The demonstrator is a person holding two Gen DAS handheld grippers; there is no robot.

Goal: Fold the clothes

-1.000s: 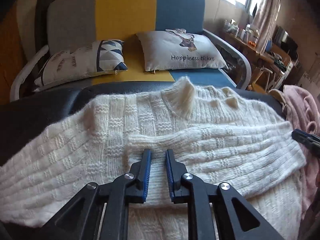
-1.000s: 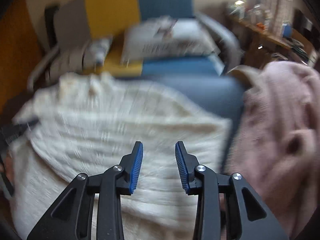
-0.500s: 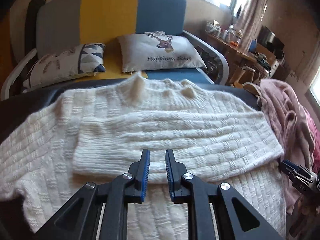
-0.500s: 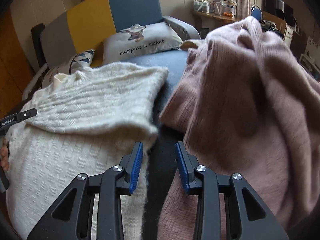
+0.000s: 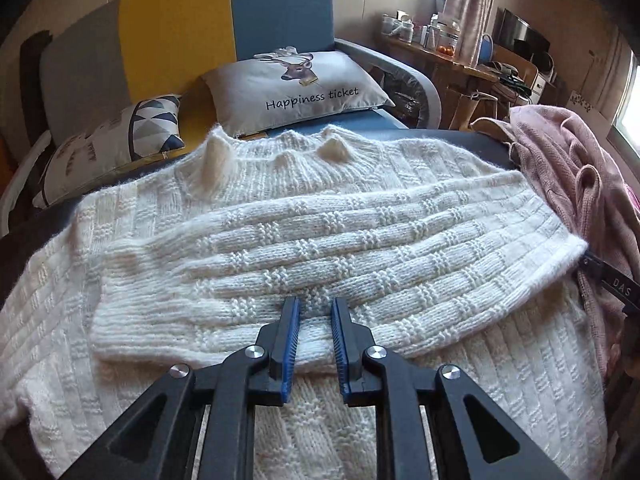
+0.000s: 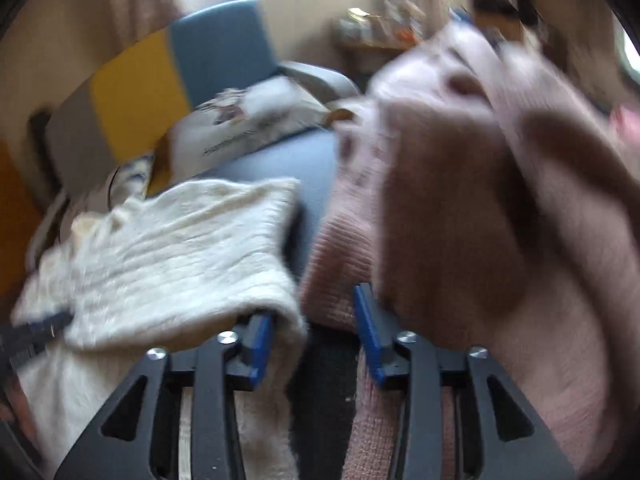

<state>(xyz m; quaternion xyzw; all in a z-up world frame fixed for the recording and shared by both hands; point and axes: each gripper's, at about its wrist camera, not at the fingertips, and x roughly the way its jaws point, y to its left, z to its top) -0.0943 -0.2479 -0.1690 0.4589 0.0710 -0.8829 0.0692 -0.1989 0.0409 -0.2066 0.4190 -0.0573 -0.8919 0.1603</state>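
Now my left tool (image 5: pixel 314 322) hovers slightly parted, empty, over the white sweater (image 5: pixel 320 240) lying crosswise, collar toward the sofa (image 5: pixel 280 20); my right tool (image 6: pixel 314 332) gapes wide beside the pink garment (image 6: pixel 480 200).

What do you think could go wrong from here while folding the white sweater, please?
The right tool sits open at the white sweater's folded edge with the pink garment pressed against its other finger, so it might catch pink fabric too. The folded sleeve lies loose; tugging that edge could undo it.
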